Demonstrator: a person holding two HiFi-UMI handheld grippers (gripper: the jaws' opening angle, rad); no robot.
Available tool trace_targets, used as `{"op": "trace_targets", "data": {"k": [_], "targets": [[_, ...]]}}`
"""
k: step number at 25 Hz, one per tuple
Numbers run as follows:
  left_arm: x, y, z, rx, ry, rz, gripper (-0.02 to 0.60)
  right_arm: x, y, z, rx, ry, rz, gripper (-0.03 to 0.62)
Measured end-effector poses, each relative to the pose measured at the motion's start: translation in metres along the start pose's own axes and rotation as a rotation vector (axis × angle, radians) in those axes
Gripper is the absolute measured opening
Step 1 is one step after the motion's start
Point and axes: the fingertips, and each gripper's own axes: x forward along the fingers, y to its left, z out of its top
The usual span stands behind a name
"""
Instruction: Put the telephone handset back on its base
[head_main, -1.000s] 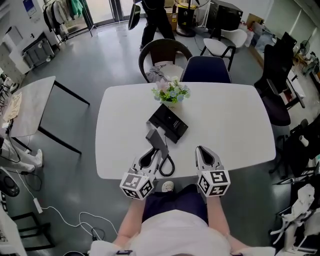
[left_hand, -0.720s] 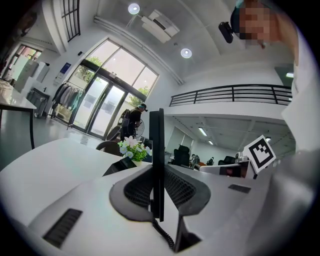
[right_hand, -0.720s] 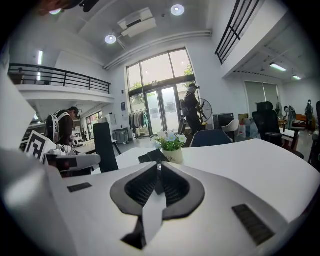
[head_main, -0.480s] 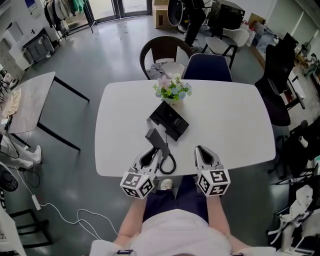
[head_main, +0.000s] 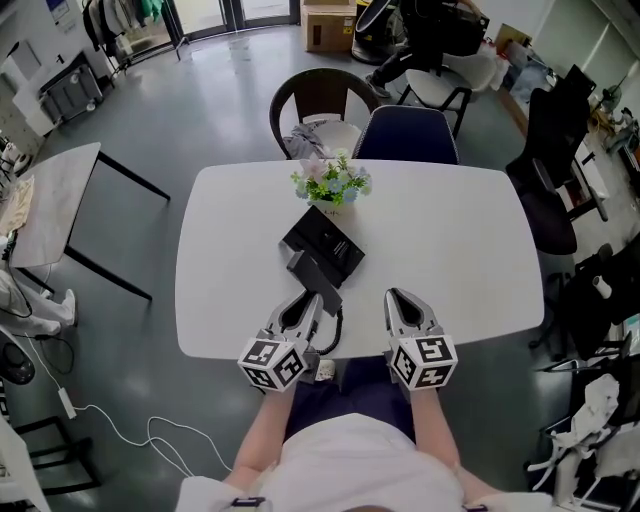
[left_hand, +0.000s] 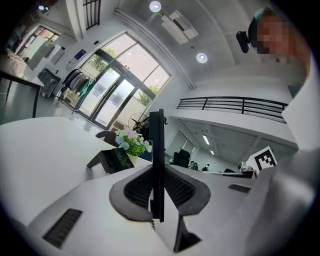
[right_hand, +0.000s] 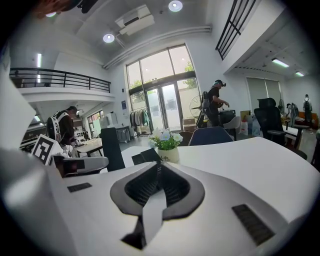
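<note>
One white table (head_main: 450, 250) spreads ahead of both tongs, with two chairs (head_main: 410, 135) at its far edge. One black telephone base (head_main: 325, 243) lies just ahead of your left tongs (head_main: 318, 298), set at a slant. It is nearer to them than to your right tongs (head_main: 394, 296).

Your left tongs are clamped narrow on the one handset (head_main: 312, 272), gripping it edge-on, so it shows as a thin dark blade between the jaws. Its long axis runs out from those tongs toward the base. Its far end meets the base's near edge, though whether they touch cannot be told.

Your right tongs are pressed together on nothing, beside the left pair and nearer you than the base.

One small pot of flowers (head_main: 331, 185) stands just beyond the base. One coiled cord (head_main: 331, 335) trails back beside the left tongs.

The coming move looks like a short left-handed carry, forward and down.
</note>
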Motion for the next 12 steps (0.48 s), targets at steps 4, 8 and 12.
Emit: {"op": "trace_targets", "data": {"k": [4,8,12], "targets": [[0.015,0.001,-0.004,-0.054,-0.01,0.009,0.072,0.008,-0.014,0.005,0.003,0.01,0.008,0.044],[0.024,0.005,-0.006,-0.097,-0.024,0.016,0.072,0.018,-0.019,0.007,0.007,0.025,0.018,0.044],[0.029,0.014,-0.009,-0.146,-0.039,0.03,0.072,0.027,-0.016,0.002,0.001,0.052,0.041,0.044]]}}
